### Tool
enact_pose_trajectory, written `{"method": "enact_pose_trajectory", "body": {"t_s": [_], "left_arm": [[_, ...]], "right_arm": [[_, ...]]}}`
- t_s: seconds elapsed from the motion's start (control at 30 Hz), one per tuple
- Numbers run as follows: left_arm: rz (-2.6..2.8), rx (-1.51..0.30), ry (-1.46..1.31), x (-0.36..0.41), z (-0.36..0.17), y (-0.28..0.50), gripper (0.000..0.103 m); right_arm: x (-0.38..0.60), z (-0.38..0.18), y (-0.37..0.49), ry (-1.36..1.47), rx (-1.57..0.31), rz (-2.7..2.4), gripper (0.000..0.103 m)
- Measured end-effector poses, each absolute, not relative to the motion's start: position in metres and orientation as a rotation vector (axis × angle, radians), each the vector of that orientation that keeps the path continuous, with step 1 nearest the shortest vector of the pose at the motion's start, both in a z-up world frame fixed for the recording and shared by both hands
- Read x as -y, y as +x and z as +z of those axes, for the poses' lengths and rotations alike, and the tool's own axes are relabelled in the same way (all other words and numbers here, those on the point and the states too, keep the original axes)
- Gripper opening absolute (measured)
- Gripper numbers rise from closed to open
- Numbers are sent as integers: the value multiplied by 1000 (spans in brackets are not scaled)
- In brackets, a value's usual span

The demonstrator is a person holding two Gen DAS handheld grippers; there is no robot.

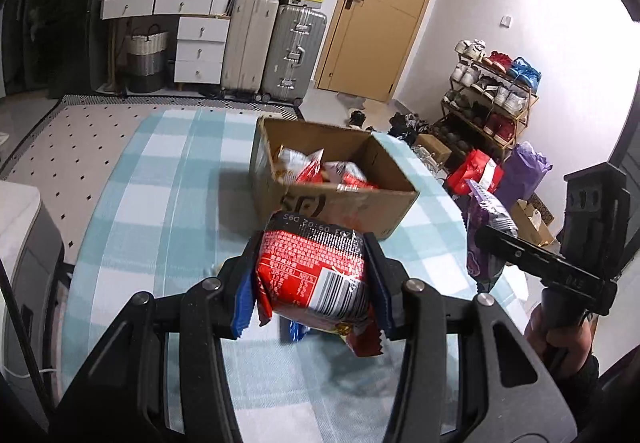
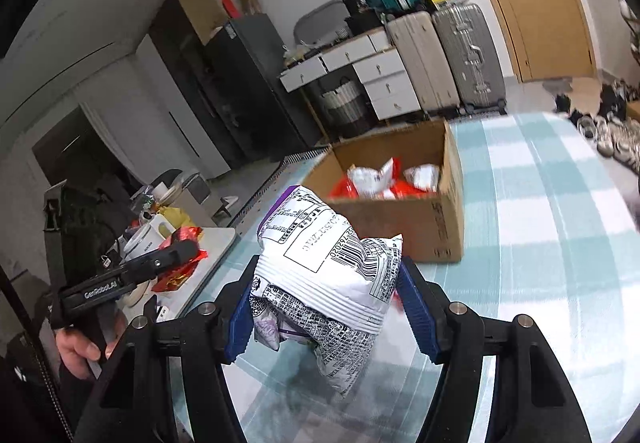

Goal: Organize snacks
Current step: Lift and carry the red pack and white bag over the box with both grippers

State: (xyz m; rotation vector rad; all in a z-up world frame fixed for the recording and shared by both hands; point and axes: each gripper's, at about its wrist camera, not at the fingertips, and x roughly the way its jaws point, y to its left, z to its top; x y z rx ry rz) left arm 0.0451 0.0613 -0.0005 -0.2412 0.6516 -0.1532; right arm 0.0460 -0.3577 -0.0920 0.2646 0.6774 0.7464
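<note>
On the checked counter [image 1: 168,171] stands a box [image 1: 320,179] of snacks; left gripper [image 1: 312,271] pinches a red packet [image 1: 316,275], right gripper [image 2: 324,295] a white packet [image 2: 328,275].

Red snack packet [image 1: 316,275] in left gripper [image 1: 312,275]

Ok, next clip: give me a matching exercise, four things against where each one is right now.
Things:
1. red snack packet
2. white and purple snack packet
3. cardboard box
4. silver suitcase

Places:
A. standing on the floor beside the door
B. clamped in the left gripper
C. on the checked tablecloth, open, with packets inside
D. clamped in the right gripper

Pairs: 1-B, 2-D, 3-C, 4-A
</note>
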Motion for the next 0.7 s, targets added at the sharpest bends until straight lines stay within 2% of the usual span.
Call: {"method": "enact_pose_trajectory", "body": {"t_s": [0.37,0.7], "left_arm": [[-191,-616,-162,-38,35,88,44],[-190,-629,-108,-21,41,149,44]], "right_arm": [[348,-39,68,175,-608,764,66],[325,-17,105,105,-595,773,66]]}}
